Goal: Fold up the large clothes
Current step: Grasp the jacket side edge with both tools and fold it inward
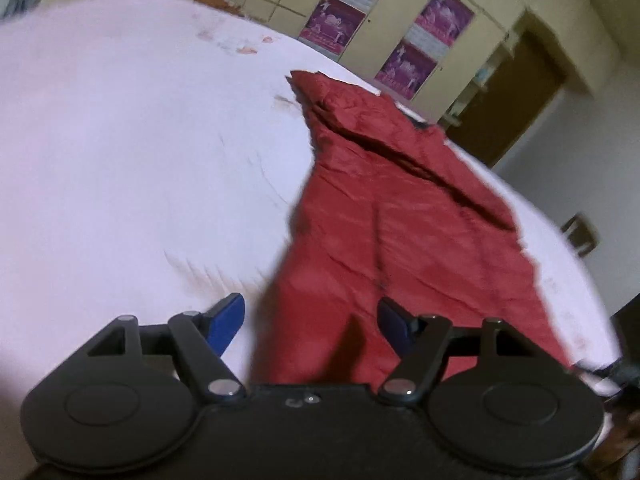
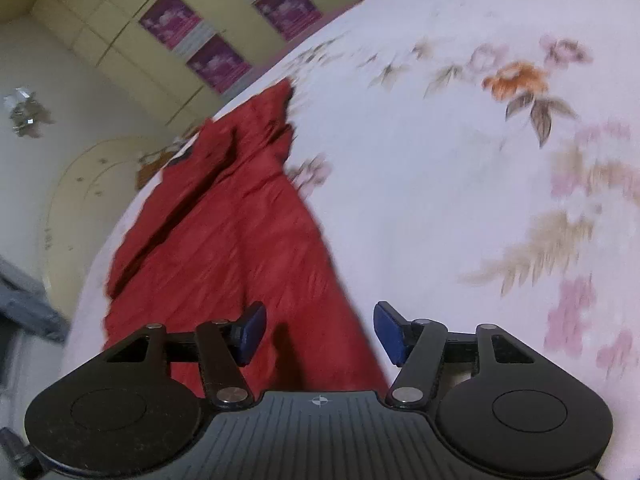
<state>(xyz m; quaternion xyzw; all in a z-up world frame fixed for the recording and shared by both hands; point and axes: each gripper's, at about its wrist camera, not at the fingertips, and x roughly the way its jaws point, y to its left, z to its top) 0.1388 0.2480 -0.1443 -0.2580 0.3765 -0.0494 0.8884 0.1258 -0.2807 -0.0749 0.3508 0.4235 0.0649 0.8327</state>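
Floral bedsheet [image 2: 460, 168] carries a red garment [image 1: 400, 220] stretched toward the bed's far edge, directly ahead of the left claw [image 1: 310, 324] and right claw [image 2: 320, 332], both spread wide, empty; postered cupboards [image 1: 400, 28] behind.

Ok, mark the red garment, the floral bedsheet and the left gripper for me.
red garment [image 1: 400, 220], left wrist view, on its creased middle.
floral bedsheet [image 2: 460, 160], right wrist view, on bare sheet beside the garment.
left gripper [image 1: 310, 320], left wrist view, midway between its open jaws.

Bed [image 2: 440, 160] under pale floral sheet; crumpled red garment [image 2: 224, 232] spread lengthwise directly on sheet.
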